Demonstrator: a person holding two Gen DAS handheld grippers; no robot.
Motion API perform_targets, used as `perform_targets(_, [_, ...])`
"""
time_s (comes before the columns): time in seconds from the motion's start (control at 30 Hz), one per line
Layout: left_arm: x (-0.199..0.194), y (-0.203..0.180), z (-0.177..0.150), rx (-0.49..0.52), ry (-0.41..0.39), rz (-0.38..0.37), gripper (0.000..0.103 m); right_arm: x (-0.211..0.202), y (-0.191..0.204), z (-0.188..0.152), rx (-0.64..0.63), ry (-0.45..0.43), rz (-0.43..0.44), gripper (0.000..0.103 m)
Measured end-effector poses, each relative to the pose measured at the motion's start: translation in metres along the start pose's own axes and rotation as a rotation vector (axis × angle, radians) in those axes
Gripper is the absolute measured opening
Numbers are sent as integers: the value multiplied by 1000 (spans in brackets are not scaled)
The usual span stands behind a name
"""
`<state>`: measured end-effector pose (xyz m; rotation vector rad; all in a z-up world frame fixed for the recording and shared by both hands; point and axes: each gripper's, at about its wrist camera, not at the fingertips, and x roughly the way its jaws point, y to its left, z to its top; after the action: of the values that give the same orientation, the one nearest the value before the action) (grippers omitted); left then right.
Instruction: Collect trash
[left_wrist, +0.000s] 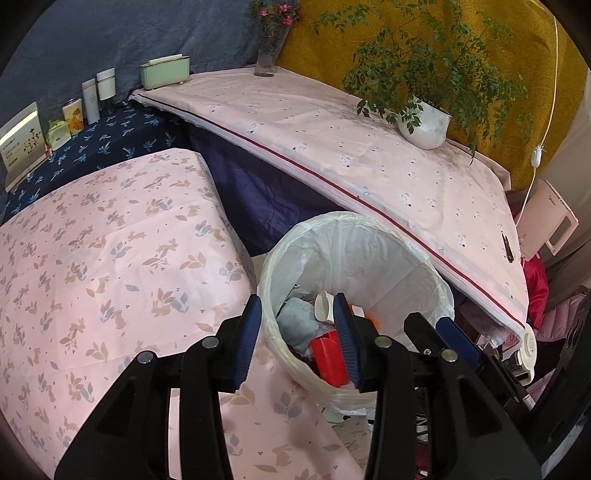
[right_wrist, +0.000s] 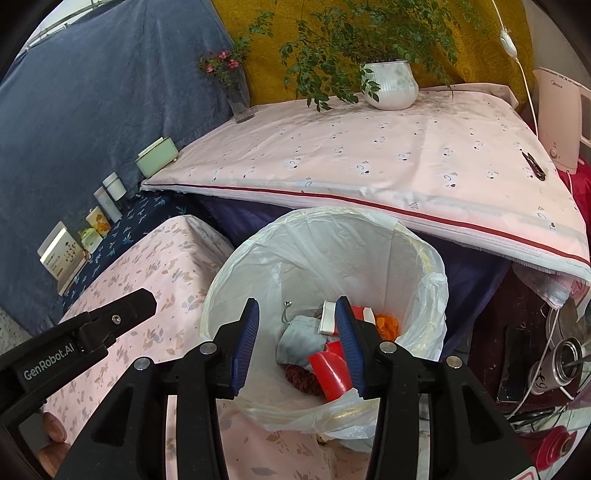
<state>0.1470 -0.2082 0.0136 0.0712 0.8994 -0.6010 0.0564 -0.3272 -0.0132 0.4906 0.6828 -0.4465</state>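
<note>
The trash bin, lined with a white plastic bag, stands on the floor between two cloth-covered surfaces. It already holds several pieces of trash: a red plastic piece, a grey cloth, a white piece and something orange. The pink counter with the rabbit print and the other counter with the plant pot show no loose trash on top, so I judge that most of the collecting is done. Whether more trash waits outside these views, I cannot tell.

Both claws hang over the mouth of the bin and point steeply down into it. The left claw is partly open and nothing is between its blue pads. The right claw is also partly open and empty; it is seen beside the left one in the left wrist view. Both look as if they have let go of their load.
</note>
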Motion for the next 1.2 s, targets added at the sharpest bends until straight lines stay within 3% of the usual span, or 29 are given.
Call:
perform_targets(0.8, [0, 22, -35, 17, 14, 123, 38, -4, 8, -25, -182, 83, -88, 46])
perform_targets(0.93, [3, 26, -44, 11, 34, 133, 39, -4, 6, -32, -216, 101, -106, 52])
perform_targets(1.1, [2, 28, -53, 24, 36, 177, 49, -7, 6, -37, -245, 120, -111, 57])
perform_targets(1.2, [-1, 28, -56, 31, 31, 198, 57, -11, 7, -38, -258, 117, -121, 68])
